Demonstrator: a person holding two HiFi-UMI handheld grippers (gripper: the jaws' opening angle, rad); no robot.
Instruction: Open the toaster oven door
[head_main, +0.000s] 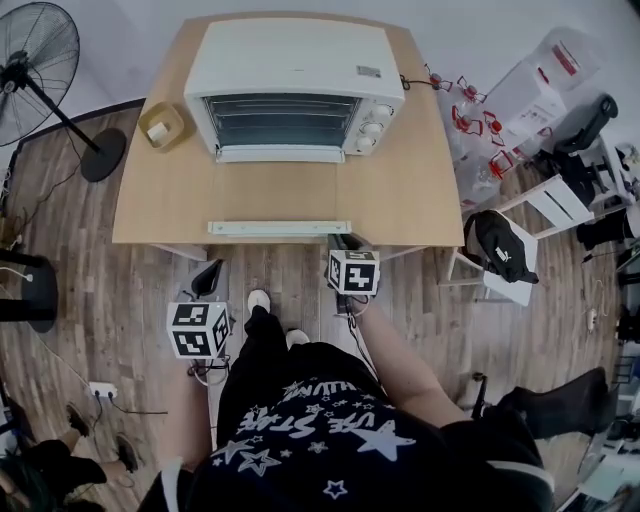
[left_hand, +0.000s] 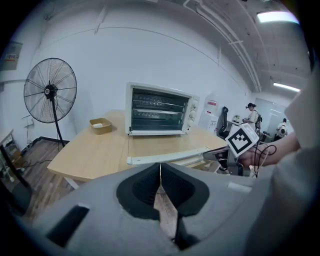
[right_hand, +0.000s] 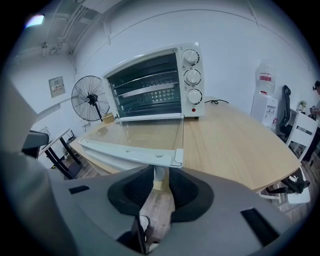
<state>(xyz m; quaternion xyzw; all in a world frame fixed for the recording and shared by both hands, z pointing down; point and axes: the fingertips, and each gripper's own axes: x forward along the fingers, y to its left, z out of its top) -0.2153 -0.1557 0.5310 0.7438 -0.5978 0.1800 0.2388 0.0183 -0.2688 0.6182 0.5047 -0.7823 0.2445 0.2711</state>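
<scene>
One white toaster oven (head_main: 295, 60) with three round knobs (right_hand: 192, 76) stands at the back of the single light wooden table (head_main: 400, 200). Its one glass door (right_hand: 145, 135) is folded down flat, with the white bar handle (head_main: 280, 228) at the table's near edge. Of the two grippers, the right gripper (right_hand: 160, 176) has its jaws apart either side of the handle's post, and the left gripper (left_hand: 160, 167), off the table, has its jaws together on nothing.

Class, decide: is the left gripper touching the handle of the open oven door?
Apart. The head view shows the left gripper over the floor, short of the table, while the door handle lies over the table: a plain gap.
</scene>
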